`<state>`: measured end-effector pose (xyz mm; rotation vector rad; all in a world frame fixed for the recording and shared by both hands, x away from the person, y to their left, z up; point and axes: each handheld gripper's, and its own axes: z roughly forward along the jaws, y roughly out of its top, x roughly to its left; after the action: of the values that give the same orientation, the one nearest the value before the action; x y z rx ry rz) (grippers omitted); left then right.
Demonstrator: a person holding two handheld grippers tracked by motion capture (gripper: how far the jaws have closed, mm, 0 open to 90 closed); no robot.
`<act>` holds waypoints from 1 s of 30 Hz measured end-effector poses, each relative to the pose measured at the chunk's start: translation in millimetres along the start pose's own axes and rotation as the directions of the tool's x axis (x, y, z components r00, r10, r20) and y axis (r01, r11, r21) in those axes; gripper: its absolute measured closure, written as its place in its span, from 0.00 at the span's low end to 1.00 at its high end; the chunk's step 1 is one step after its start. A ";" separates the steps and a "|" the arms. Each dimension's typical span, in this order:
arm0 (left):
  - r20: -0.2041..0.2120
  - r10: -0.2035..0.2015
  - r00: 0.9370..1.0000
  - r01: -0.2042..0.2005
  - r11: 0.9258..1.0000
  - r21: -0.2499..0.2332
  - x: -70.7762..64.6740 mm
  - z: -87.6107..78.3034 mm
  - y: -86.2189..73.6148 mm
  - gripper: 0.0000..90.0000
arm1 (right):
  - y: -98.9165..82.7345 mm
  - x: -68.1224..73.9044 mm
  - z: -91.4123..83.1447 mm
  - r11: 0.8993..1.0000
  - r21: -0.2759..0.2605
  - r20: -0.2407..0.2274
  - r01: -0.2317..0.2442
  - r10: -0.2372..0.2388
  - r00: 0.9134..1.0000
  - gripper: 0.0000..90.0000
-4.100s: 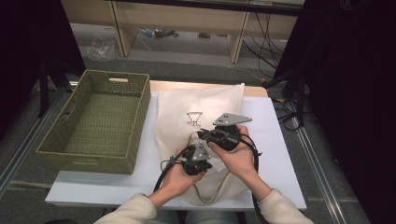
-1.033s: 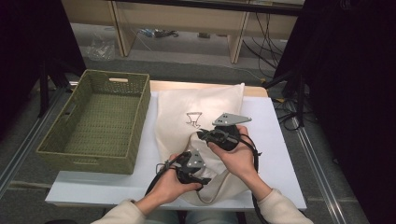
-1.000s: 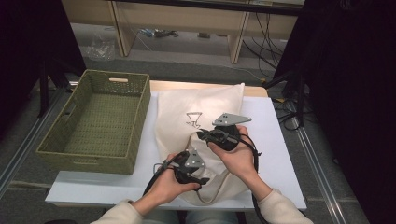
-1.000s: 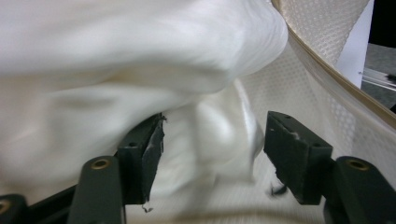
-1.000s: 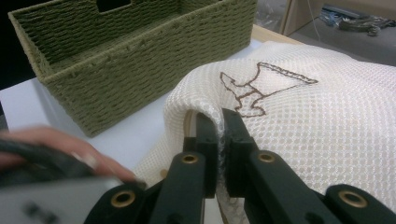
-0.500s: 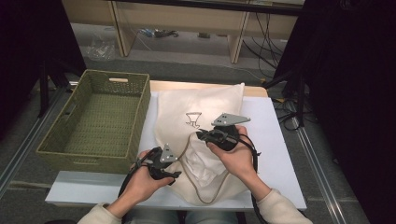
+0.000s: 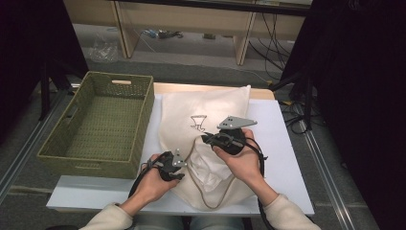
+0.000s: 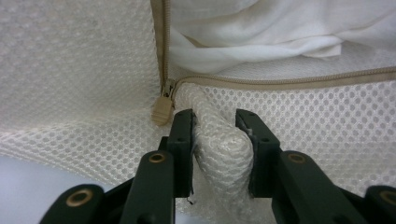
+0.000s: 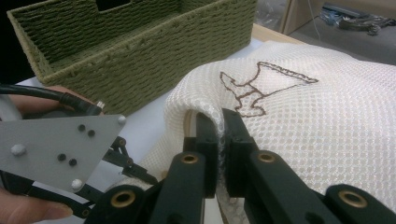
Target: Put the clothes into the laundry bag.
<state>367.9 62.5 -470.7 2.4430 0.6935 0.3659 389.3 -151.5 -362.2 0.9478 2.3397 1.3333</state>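
A white mesh bag [image 7: 210, 110] with a brown emblem [image 9: 257, 88] lies on the table. Its beige zipper stands partly open, and white cloth [image 8: 261, 32] shows inside. My left gripper [image 8: 215, 123] sits at the bag's near left edge [image 7: 178, 167]. Its jaws have just been closing and now pinch a fold of mesh [image 8: 219, 144] right beside the zipper pull [image 8: 161, 110]. My right gripper [image 9: 219, 123] is shut on a raised ridge of mesh just below the emblem, near the bag's middle [image 7: 206, 139].
A green woven basket [image 7: 103, 124] stands left of the bag, close to my left hand. The white tabletop [image 7: 287, 143] is bare to the bag's right. Cables trail from both grippers toward the near edge.
My left hand has slid left from the middle of the bag's near part to its left edge. The right hand has kept still with its hold on the mesh.
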 end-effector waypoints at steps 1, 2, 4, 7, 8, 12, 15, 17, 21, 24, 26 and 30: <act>-0.003 0.000 1.000 0.000 1.000 -0.002 -1.1 -1.9 0.3 0.80 | -0.1 -0.1 0.0 1.000 0.000 0.000 -0.001 0.001 1.000 0.97; -0.003 0.001 1.000 -0.001 1.000 -0.006 -1.6 -3.0 0.6 0.84 | 0.0 -0.2 0.2 1.000 0.000 -0.001 0.001 -0.001 1.000 0.97; -0.004 0.002 1.000 -0.002 1.000 -0.012 -1.8 -7.1 1.9 0.88 | 0.3 -1.4 0.2 1.000 -0.007 0.006 0.025 -0.025 1.000 0.97; 0.002 -0.007 1.000 0.007 0.999 -0.032 -2.3 -17.0 2.4 0.91 | 0.4 -2.1 -0.2 1.000 -0.007 -0.006 0.022 -0.022 1.000 0.97; -0.030 -0.025 0.999 0.023 0.997 -0.078 -4.8 -17.9 0.8 0.91 | 0.5 -2.6 -0.7 1.000 -0.006 -0.003 0.022 -0.022 1.000 0.97; -0.050 -0.028 0.998 0.021 0.992 -0.124 -7.0 -37.2 -6.4 0.91 | 0.2 -3.1 -2.9 1.000 0.001 0.000 -0.005 0.005 1.000 0.97; -0.067 -0.032 0.997 0.022 0.989 -0.147 -6.4 -52.1 -15.9 0.91 | -0.1 -6.2 -2.5 1.000 -0.008 0.003 0.021 -0.021 1.000 0.97; -0.084 -0.049 0.995 0.033 0.983 -0.182 -7.1 -59.3 -22.5 0.91 | -0.4 -6.8 -2.2 1.000 -0.001 0.002 0.008 -0.008 1.000 0.97; -0.089 -0.060 0.994 0.042 0.980 -0.194 -7.8 -66.2 -33.9 0.91 | -0.5 -8.3 -1.7 1.000 -0.006 0.014 0.028 -0.028 1.000 0.97; -0.090 -0.080 0.993 0.061 0.978 -0.198 -7.7 -66.2 -38.8 0.90 | -1.6 -6.7 -1.9 1.000 0.015 0.018 0.010 -0.010 1.000 0.97; -0.075 -0.081 0.994 0.065 0.979 -0.195 -8.0 -66.6 -40.0 0.89 | -2.2 -6.9 -1.2 0.999 0.023 0.019 0.029 -0.029 0.999 0.97; -0.073 -0.077 0.994 0.062 0.981 -0.185 -7.6 -66.9 -41.6 0.87 | -4.6 -6.6 0.6 0.998 0.057 0.008 0.036 -0.036 0.999 0.97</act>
<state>318.5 117.5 -442.4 2.2359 0.7431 0.4795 392.6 -157.2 -366.9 0.9214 2.3878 1.2527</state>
